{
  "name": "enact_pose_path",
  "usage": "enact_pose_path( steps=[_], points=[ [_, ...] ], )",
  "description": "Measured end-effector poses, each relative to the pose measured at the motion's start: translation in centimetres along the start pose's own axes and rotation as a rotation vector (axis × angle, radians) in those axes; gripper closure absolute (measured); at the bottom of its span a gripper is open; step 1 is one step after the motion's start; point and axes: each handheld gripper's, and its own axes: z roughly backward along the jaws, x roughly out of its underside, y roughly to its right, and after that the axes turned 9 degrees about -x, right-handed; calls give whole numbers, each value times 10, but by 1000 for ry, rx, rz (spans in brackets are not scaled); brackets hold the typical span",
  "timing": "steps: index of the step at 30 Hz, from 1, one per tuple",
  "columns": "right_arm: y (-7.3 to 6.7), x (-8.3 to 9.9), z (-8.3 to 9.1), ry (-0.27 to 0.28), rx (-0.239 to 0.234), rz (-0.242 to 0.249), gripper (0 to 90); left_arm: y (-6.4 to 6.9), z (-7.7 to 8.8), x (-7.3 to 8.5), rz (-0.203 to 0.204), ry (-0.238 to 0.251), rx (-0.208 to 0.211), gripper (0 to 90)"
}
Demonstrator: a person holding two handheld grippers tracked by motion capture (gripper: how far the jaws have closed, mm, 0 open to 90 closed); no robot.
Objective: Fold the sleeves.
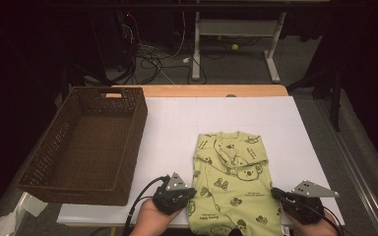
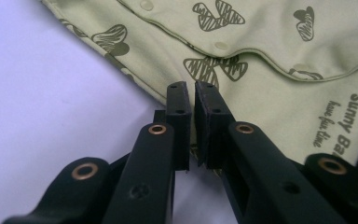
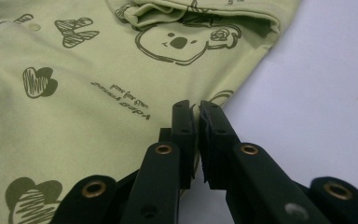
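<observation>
Item: green baby garment, printed with koalas and hearts, lying flat on the white bench right of centre, sleeves folded across the chest, lower end at the near edge. Material judged soft, light and limp; it will sag and crease unless carried at two points, and the side hems offer the best hold. Left gripper: jaws pinched together on the garment's left edge. Right gripper: jaws likewise clamped on the right edge, below the koala print. Nearby: brown wicker basket, standing on the bench's left side, well apart from the garment.
</observation>
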Motion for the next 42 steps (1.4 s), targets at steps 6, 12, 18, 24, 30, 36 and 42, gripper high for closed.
enact_pose_path(
  steps=[6, 12, 18, 24, 30, 36, 42],
  points=[
    [-10, 5, 6, -3, -18, 17, 857, 3, 7, 9, 6, -12, 3, 814],
    [-21, 11, 12, -4, -36, 29, 857, 7, 12, 15, 16, -9, 11, 813],
    [-19, 10, 11, 23, -54, 18, 750, 4, 11, 14, 31, 25, 17, 716],
    [-14, 7, 11, 80, -65, -25, 578, -6, 12, 11, 73, 80, -2, 496],
    [-6, 8, 9, 130, -40, -39, 304, -16, 7, 8, 114, 77, 13, 240],
    [1, 8, 8, 164, -2, -80, 137, -20, 5, 6, 109, 89, 1, 107],
    [4, 1, 3, 190, 20, -86, 8, -23, 7, 4, 89, 111, 27, 0]
  ],
)
